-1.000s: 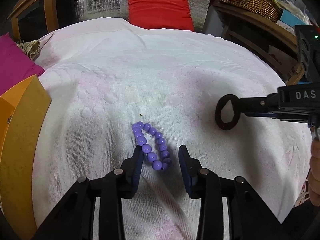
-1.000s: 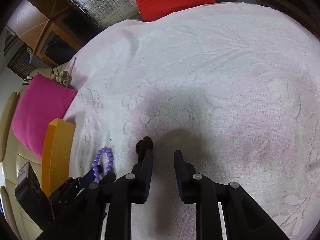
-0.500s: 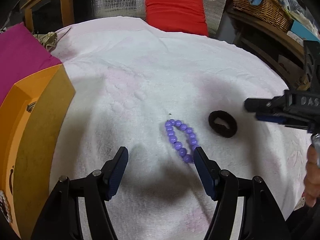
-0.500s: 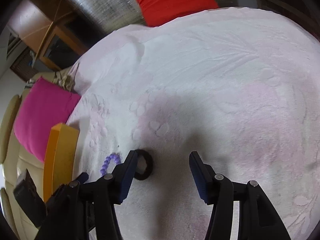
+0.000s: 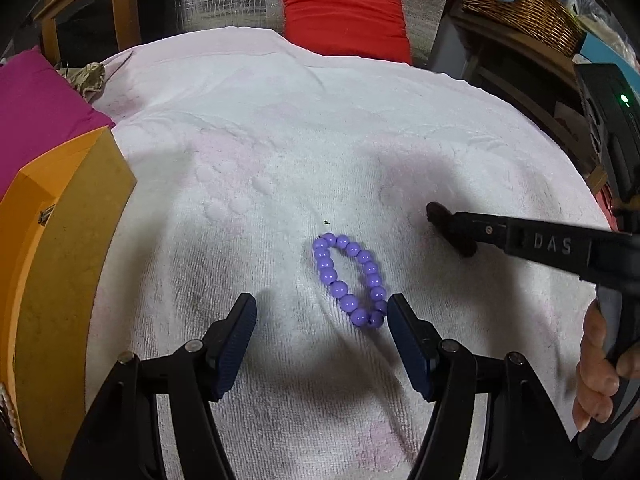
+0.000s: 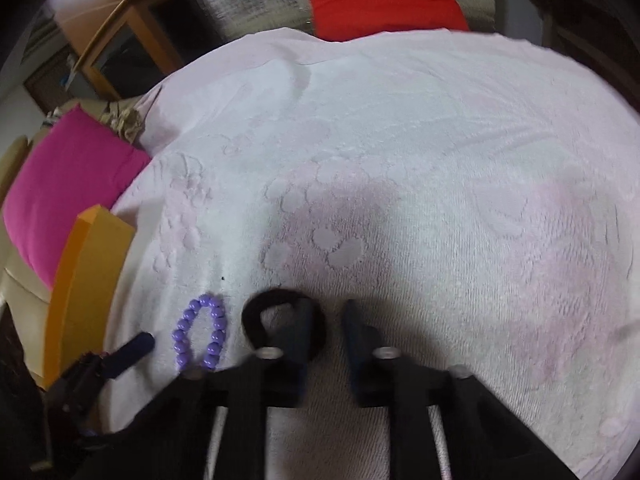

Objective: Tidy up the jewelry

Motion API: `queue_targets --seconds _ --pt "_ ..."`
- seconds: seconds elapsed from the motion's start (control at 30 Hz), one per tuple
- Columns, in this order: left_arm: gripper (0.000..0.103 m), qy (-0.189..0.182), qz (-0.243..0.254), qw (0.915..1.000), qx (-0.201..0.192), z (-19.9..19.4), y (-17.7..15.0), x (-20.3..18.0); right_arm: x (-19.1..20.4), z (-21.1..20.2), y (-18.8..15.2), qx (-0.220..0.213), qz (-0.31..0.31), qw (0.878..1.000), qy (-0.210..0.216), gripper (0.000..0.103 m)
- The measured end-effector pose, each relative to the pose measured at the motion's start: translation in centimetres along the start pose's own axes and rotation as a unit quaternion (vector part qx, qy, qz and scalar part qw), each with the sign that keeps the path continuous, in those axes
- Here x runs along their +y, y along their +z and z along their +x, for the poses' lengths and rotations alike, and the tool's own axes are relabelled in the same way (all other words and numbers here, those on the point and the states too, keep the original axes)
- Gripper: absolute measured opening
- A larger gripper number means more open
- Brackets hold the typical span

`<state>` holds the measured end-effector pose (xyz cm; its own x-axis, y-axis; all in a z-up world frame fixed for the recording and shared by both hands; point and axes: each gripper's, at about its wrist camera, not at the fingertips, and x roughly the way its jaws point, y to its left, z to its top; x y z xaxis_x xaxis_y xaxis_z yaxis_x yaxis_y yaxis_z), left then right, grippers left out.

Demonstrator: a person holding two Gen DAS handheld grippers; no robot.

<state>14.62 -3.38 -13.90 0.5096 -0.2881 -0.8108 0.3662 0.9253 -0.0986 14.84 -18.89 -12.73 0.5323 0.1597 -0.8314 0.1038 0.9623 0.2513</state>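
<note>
While the glossy purple bead bracelet [image 5: 349,280] lies before our left gripper's [image 5: 320,312] spread jaws, our right gripper's [image 6: 326,320] jaws, just closing, pinch a black fabric ring [image 6: 256,308]; the orange box [image 5: 72,240] holds white pearls [image 5: 6,408].

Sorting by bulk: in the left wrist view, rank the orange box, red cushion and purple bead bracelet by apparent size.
1. orange box, though nearness inflates it.
2. red cushion, farther away.
3. purple bead bracelet, clearly smallest.

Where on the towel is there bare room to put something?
Bare: the far stretch of towel toward the red cushion, and its right side. Crowded: the near middle, around the purple bracelet and black ring; orange box at left.
</note>
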Motion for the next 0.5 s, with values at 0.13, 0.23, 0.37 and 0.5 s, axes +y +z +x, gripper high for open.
queue_targets --seconds 0.13,0.23,0.37,0.5 --pt "0.068 -0.009 -0.006 0.9999 -0.004 0.0 0.3 0.0 -1.2 -1.4 0.1 -0.021 0.004 1.000 -0.018 0.006" --pt "0.068 -0.015 -0.004 0.9999 -0.007 0.0 0.4 -0.6 -3.4 -2.8 0.3 -0.035 0.030 0.999 -0.025 0.006" --pt "0.068 -0.012 0.013 0.9998 -0.013 0.5 0.6 -1.6 -6.2 -3.6 0.6 -0.020 0.074 0.997 -0.003 0.006" --pt "0.040 -0.002 0.035 0.9994 -0.007 1.6 0.6 -2.4 -7.2 -3.4 0.8 0.003 0.103 0.995 0.011 0.008"
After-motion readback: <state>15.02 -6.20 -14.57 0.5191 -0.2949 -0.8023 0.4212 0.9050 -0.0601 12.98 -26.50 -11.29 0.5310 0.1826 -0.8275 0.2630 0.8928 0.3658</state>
